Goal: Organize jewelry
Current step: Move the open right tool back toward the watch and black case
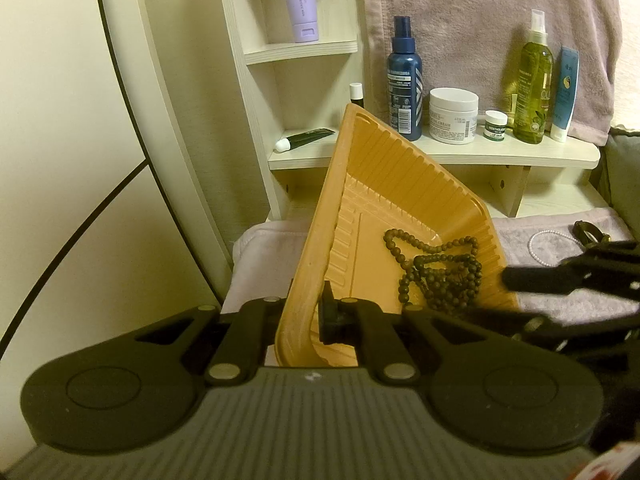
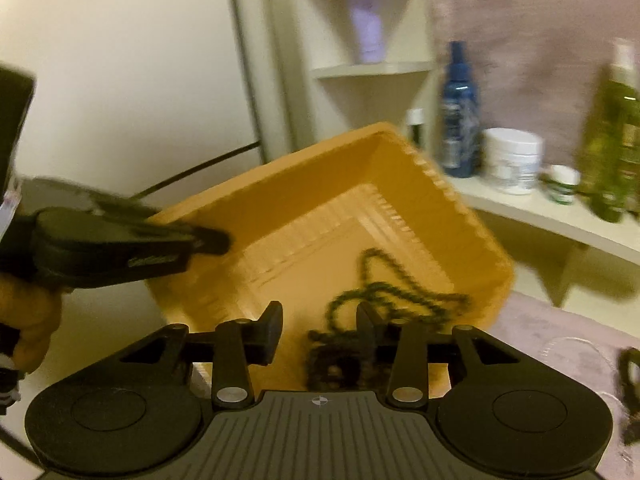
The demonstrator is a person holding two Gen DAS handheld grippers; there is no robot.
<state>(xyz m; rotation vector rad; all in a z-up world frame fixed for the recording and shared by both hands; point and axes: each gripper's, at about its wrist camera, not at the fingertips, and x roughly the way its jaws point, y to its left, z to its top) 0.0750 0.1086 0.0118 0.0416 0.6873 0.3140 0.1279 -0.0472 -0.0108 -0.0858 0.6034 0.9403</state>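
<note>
Orange ribbed plastic fills both views: a shallow rectangular tray (image 1: 372, 184) with fluted walls and a stepped floor, tipped up steeply on one side because the left tongs (image 1: 298, 316) are pinching its near rim, one pad inside the wall and one outside. Down in the low corner lies the prize, a long strand of dark wooden prayer beads (image 1: 436, 272), matte, round and heaped in loose loops against the fluted wall. The right tongs (image 2: 318, 330) sit spread wide just over that heap, gripping nothing, and that view is smeared with motion, so exactly how near the pads are to the beads I cannot tell. By my reading, one piece is in the tray and the sorting is part done. Still out on the fuzzy mauve towel (image 1: 560, 304) covering the counter are a thin white pearl bracelet (image 1: 550, 240) and, beside it, a dark small item too cut off to name. The next move probably calls for levelling the tray so the beads stop sliding, then a fine pinch on those tiny slick pearls, which will want to roll and sink into the towel's nap. Behind, a pale wooden shelf (image 1: 500, 156) carries a blue spray bottle (image 1: 405, 80), a white cream jar (image 1: 454, 114) and an olive-green bottle (image 1: 532, 88).
</note>
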